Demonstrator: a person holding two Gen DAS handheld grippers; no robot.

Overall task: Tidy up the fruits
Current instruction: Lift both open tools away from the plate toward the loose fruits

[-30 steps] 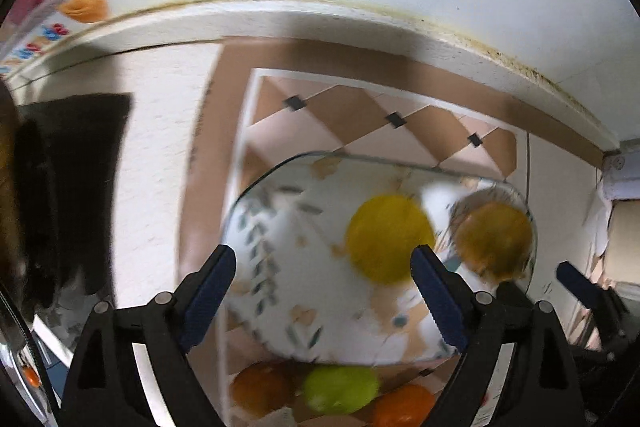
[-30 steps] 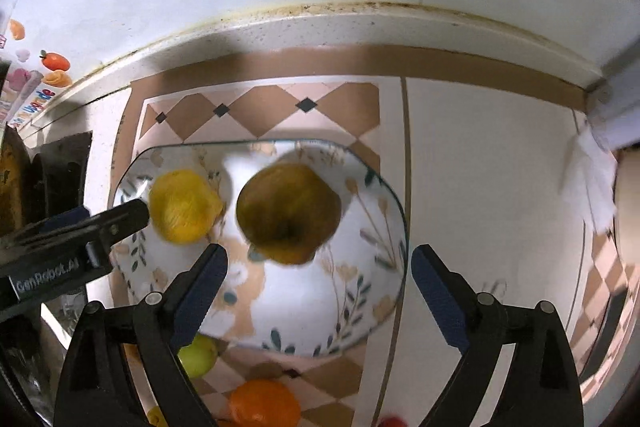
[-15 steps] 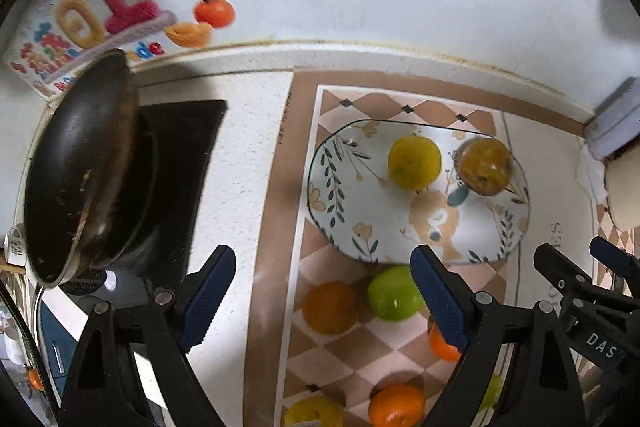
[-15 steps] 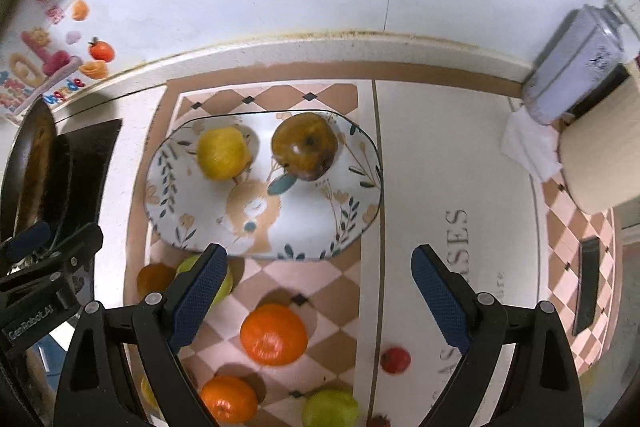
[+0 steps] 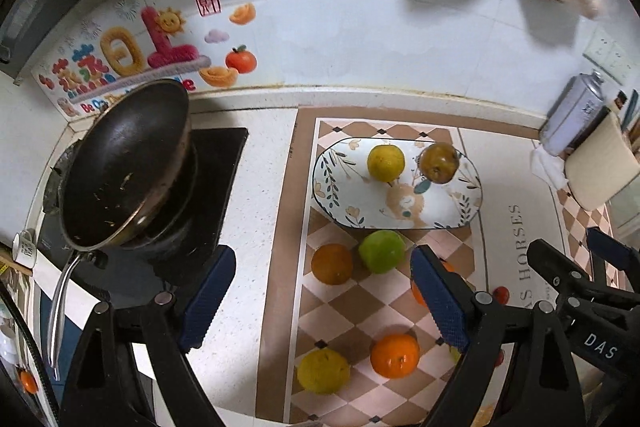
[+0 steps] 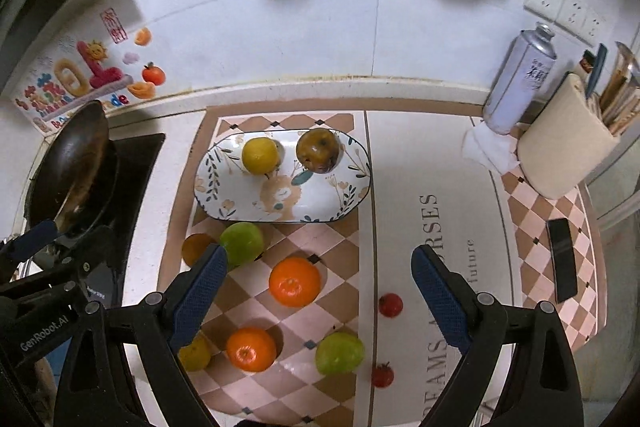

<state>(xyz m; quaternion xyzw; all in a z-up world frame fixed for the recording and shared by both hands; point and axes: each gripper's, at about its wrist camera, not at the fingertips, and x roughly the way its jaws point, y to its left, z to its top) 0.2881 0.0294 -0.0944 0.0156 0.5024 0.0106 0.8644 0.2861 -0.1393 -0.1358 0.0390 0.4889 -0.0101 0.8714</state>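
Observation:
An oval patterned plate point(image 6: 332, 201) point(image 5: 352, 203) lies on the checkered mat and holds a yellow fruit point(image 6: 260, 155) point(image 5: 386, 163) and a brown pear point(image 6: 319, 150) point(image 5: 439, 162). In front of it lie loose fruits: a green one point(image 6: 241, 243) point(image 5: 381, 251), oranges point(image 6: 295, 281) point(image 6: 251, 348) point(image 5: 394, 355), a second green one point(image 6: 339, 352), a yellow one point(image 5: 322, 371) and small red ones point(image 6: 390, 304). My left gripper point(image 5: 324, 301) and right gripper point(image 6: 320, 297) are both open and empty, held high above the loose fruits.
A dark frying pan point(image 5: 124, 163) sits on the stove at the left. A spray can point(image 6: 520, 79), a crumpled tissue point(image 6: 490, 147), a beige holder point(image 6: 560, 143) and a black phone point(image 6: 562, 259) are at the right. The tiled wall runs behind.
Both grippers have pulled back and up from the plate, so much more of the counter shows. The yellow fruit and the pear stay on the plate.

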